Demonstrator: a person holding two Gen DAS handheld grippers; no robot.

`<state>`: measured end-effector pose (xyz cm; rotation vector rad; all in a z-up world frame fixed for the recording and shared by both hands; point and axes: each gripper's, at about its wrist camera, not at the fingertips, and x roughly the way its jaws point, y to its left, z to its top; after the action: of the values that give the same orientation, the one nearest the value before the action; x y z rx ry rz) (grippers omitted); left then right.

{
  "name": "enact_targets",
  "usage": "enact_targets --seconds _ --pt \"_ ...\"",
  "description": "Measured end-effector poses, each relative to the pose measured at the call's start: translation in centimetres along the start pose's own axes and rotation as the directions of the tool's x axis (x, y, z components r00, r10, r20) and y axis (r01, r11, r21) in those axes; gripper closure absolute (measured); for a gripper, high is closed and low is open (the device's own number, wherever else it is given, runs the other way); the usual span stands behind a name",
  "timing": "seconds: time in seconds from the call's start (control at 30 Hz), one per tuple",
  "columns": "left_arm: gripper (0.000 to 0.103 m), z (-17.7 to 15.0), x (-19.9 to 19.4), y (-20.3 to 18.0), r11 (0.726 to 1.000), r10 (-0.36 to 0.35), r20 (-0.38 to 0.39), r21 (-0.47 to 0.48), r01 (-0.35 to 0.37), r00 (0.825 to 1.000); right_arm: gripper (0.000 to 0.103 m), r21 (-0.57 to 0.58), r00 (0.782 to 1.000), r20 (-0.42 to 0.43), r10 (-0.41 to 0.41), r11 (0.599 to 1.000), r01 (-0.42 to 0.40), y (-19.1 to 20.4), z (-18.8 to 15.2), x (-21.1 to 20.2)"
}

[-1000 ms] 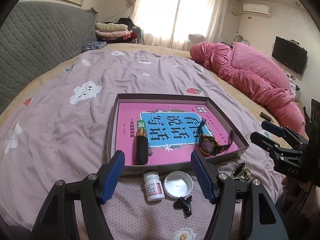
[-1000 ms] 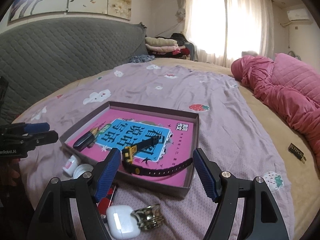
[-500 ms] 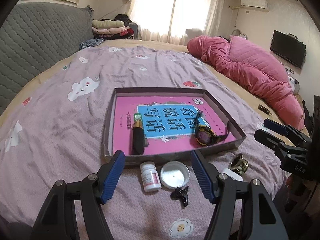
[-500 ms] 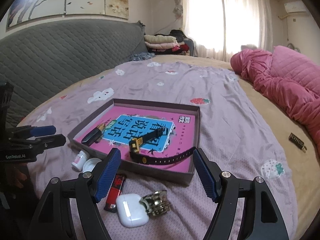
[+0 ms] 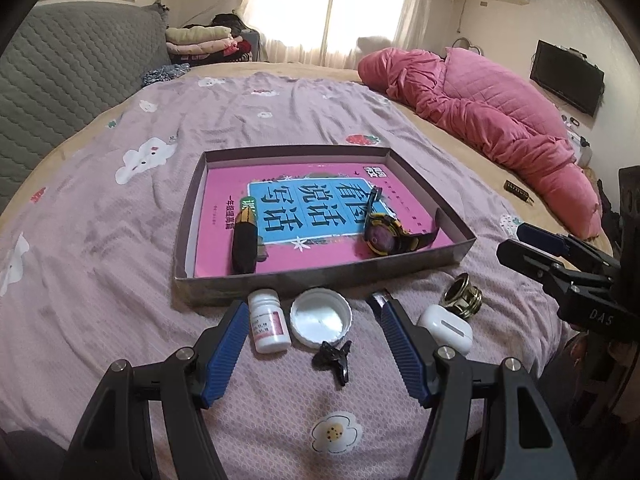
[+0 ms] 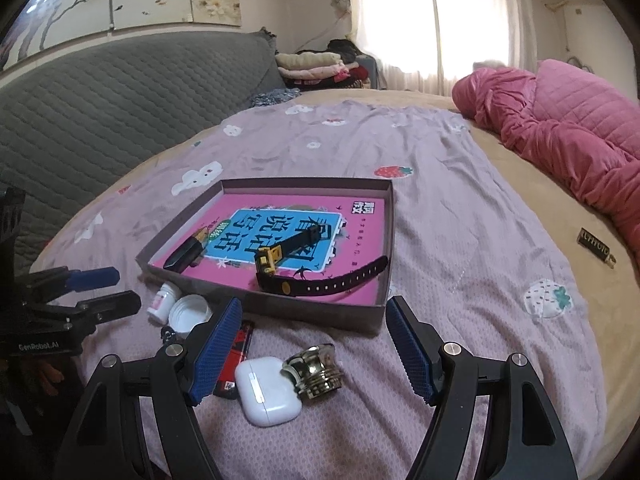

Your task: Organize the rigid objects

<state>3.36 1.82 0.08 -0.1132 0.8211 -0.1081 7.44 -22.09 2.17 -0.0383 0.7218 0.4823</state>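
Note:
A shallow cardboard box on the bed holds a pink book, a black-and-yellow watch and a dark case. In front of the box lie a white pill bottle, a white cap, a black clip, a red lighter, a white earbud case and a brass ring piece. My left gripper is open above the bottle, cap and clip. My right gripper is open above the earbud case and the brass piece.
A rumpled pink quilt lies on the right of the bed. A small dark bar sits on the tan sheet. A grey quilted headboard stands at the left, folded clothes at the back.
Both grippers have drawn back from the box and stay open. More of the loose items in front of the box show in both views. No object has moved.

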Motion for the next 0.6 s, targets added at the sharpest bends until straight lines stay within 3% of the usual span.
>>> enact_targets --seconds 0.6 --pt "0.035 -1.7 0.9 -0.5 0.999 -0.030 -0.091 -0.018 0.029 0.995 0.027 -0.031 0.999 -0.038 0.004 1.000 -0.005 0.2 -0.9 -0.1"
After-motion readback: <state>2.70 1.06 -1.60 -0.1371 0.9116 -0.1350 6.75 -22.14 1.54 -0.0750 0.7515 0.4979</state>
